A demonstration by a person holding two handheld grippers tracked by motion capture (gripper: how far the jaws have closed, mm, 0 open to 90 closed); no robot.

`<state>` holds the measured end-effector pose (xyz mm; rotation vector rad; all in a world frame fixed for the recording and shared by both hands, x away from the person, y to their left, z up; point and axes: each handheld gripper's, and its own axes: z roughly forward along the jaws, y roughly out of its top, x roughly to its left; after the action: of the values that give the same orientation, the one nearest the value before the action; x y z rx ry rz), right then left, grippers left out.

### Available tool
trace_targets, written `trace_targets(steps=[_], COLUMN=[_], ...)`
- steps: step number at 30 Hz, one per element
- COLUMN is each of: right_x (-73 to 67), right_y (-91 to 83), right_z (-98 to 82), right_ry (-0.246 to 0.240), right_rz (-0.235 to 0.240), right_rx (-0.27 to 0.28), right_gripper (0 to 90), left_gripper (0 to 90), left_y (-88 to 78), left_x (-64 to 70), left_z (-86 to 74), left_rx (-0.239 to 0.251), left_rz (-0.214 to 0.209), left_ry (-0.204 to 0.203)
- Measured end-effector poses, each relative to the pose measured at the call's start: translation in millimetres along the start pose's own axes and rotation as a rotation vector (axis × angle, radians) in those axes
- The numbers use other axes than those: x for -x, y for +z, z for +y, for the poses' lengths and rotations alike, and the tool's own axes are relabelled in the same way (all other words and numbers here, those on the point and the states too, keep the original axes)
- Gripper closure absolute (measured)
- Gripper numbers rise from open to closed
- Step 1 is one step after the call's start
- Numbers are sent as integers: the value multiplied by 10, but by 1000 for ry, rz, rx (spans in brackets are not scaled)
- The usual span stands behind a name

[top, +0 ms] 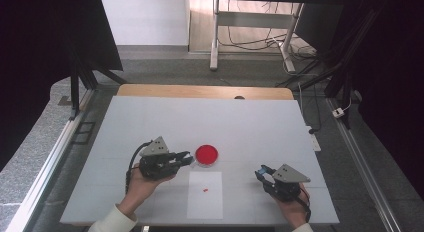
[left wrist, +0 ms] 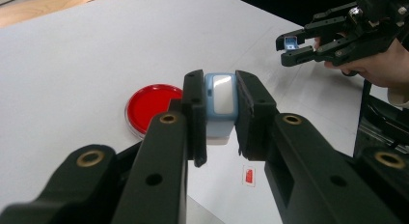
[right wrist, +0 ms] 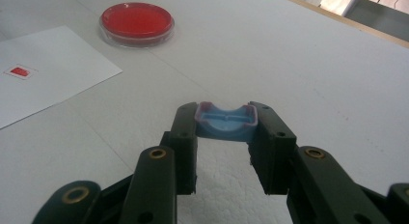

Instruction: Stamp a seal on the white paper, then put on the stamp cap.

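While the white table (top: 150,122) carries a paper sheet (top: 205,199) just before the red dish (top: 206,154), we see the left gripper (top: 186,157) pinching a pale blue box (left wrist: 220,105) left of that dish and the right gripper (top: 261,173) pinching a blue cap (right wrist: 225,122) well right of it.

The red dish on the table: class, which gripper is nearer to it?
Left. The left gripper sits just beside the red dish; the right gripper is well off to its other side.
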<state>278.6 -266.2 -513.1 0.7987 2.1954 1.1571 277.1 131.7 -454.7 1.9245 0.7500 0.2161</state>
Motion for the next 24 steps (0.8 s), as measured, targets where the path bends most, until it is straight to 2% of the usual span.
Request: trace_targets(steps=[13, 24], right_x=[-11, -89], right_y=[-2, 32], right_z=[9, 65], right_ry=[-1, 7], right_rz=[-4, 31], right_rx=[1, 26], right_gripper=[642, 642], left_gripper=[750, 750], left_y=[24, 26], left_x=[27, 46], left_z=[35, 35], left_rx=[-1, -3], left_rz=[2, 0], left_ry=[13, 17])
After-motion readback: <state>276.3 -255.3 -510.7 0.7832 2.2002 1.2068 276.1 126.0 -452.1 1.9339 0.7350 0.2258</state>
